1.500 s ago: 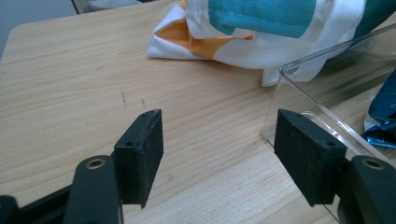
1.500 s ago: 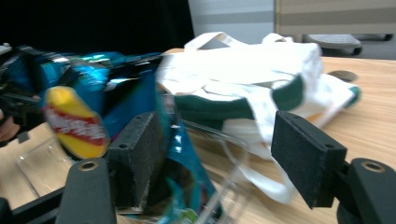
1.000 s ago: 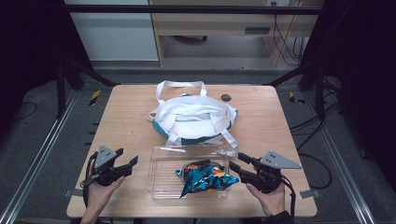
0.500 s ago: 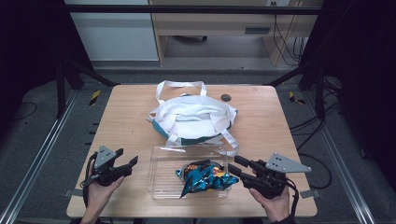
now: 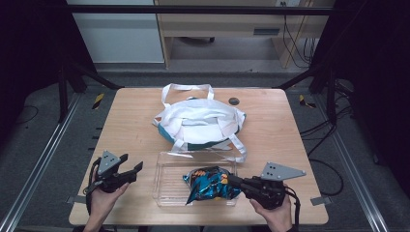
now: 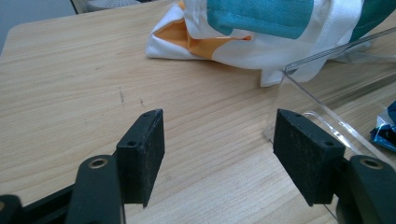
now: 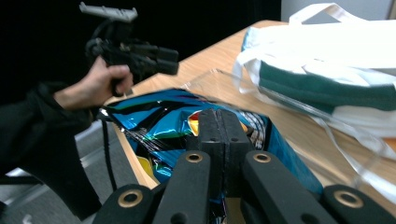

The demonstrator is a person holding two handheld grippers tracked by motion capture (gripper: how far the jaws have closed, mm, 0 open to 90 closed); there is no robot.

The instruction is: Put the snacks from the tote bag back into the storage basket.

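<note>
high view: wooden table (image 5: 130,121) with a white and teal bag (image 5: 200,121) in the middle and a clear tray (image 5: 167,181) near the front edge.
chip bag: blue packet (image 5: 209,182), it lies in the right part of the tray and leans toward the right gripper.
right gripper: it (image 5: 236,181) reaches into the tray from the right side; in the right gripper view the two jaws are pressed together with the foil of the packet (image 7: 154,126) between them, so it has hold of the packet's edge.
left gripper: it (image 5: 131,166) hovers just left of the tray, touching nothing; in the left gripper view the pads (image 6: 144,156) stand wide apart with only bare wood between them, and the tray wall (image 6: 299,79) is just beside the right pad.
tote: the bag looks flat and folded, with its handles (image 5: 186,89) lying toward the far side; i cannot tell for sure from here if its mouth is open.
done so far: the packet is gripped, as it seems, but it sits in the tray, not lifted out.
left to do: probably to lift the packet out and bring it to the bag, with the left gripper free to open the bag or hold the tray.
</note>
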